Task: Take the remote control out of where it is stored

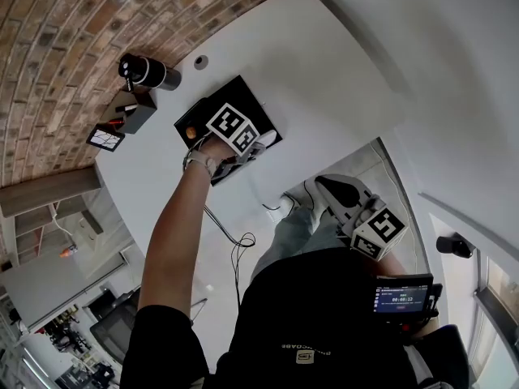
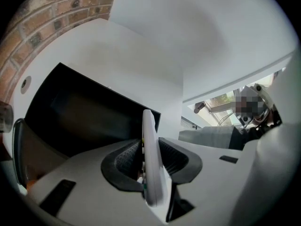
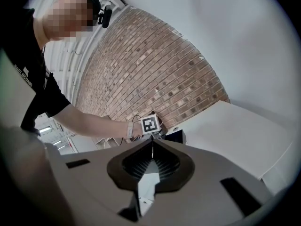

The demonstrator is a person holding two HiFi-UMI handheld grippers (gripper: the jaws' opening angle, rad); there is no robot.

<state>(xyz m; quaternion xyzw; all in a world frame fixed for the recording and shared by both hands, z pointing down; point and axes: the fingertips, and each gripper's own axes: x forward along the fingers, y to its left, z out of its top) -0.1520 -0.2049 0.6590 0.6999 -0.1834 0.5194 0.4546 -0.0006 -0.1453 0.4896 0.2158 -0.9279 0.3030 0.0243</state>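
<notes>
A slim white remote control (image 2: 150, 159) stands edge-on between the jaws of my left gripper (image 2: 150, 147), which is shut on it. Just beyond it lies the open black storage box (image 2: 84, 112), its dark inside facing me. In the head view the left gripper (image 1: 243, 146) hovers over the near edge of that black box (image 1: 243, 96) on the white table (image 1: 324, 71). My right gripper (image 1: 340, 197) hangs low beside the person's body, off the table. Its jaws (image 3: 151, 147) meet at the tips with nothing between them.
A black cylinder (image 1: 146, 71) lies at the table's far left. Next to it are a dark holder with pens (image 1: 134, 110) and a small framed card (image 1: 105, 138). A small orange item (image 1: 190, 133) sits in the box's left corner. A cable (image 1: 235, 245) trails on the floor below the table edge.
</notes>
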